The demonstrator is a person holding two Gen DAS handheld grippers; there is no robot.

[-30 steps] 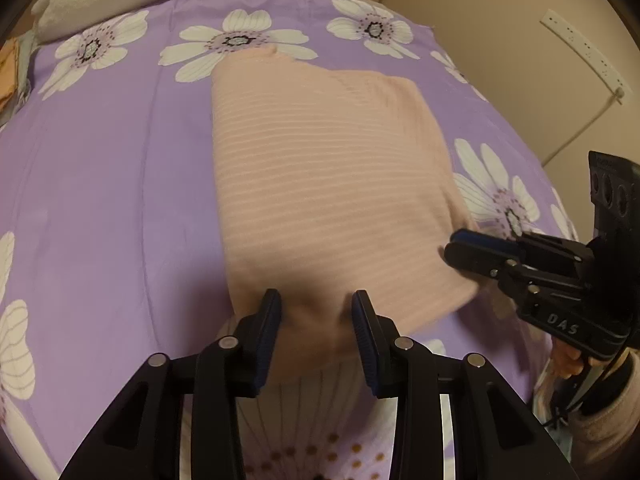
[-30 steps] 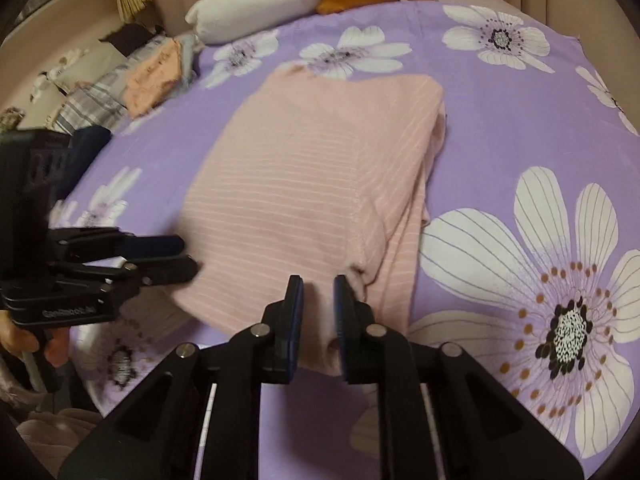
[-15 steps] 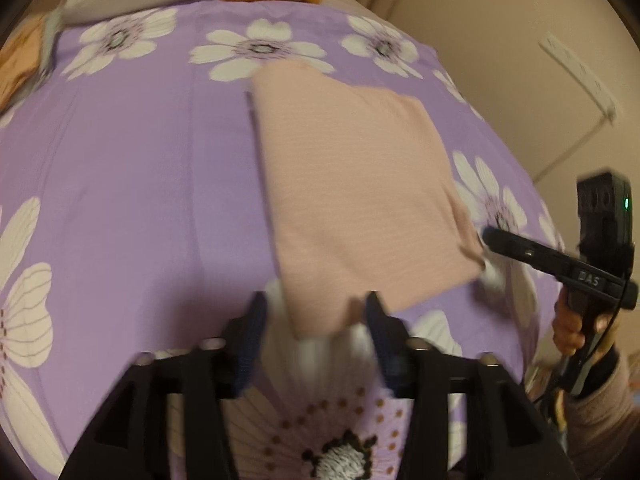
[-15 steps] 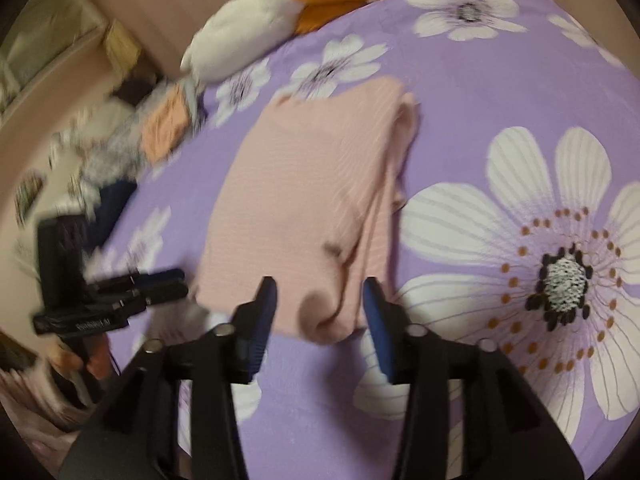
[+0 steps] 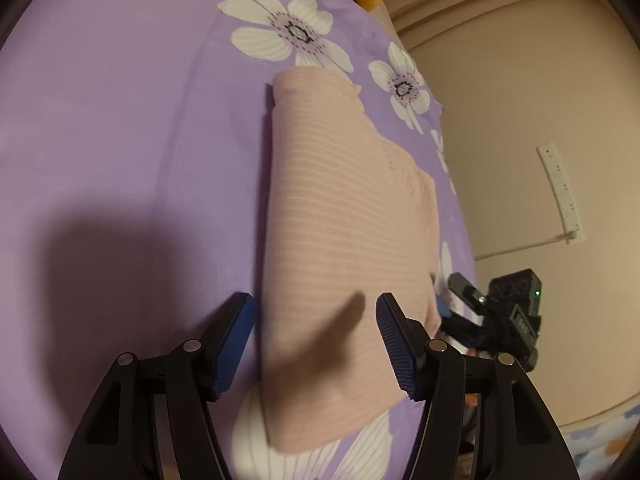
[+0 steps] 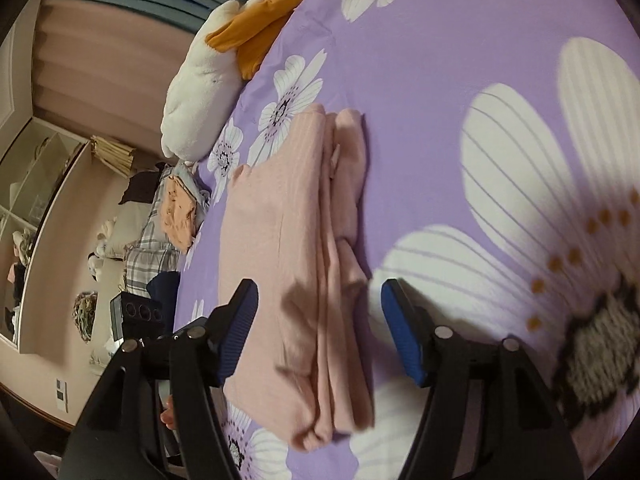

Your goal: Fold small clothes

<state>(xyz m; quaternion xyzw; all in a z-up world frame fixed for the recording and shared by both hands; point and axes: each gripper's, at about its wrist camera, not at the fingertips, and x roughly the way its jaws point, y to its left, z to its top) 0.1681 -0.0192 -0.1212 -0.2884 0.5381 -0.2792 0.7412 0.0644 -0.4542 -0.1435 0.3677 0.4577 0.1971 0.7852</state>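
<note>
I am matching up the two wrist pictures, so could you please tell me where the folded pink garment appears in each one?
Left wrist: the folded pink garment runs down the centre, its near end between the open left claw.
Right wrist: centre-left, its layered edge between the open right claw.
Shared landmark: the purple flowered bedsheet.

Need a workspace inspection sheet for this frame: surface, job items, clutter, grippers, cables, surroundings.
Surface: purple bedsheet with white flower print, lying on a bed.
Job's things: one pink striped garment lying folded on the sheet; stacked layered edges show on its side in the right wrist view.
Clutter: white and orange plush toy at the bed's far end; pile of plaid and peach clothes beside the bed.
Grippers: left gripper open, straddling the garment's near edge; right gripper open above the layered edge; neither grips cloth.
Cables: white cord along the wall from a white power strip.
Surroundings: beige wall, curtains, white shelving.
</note>
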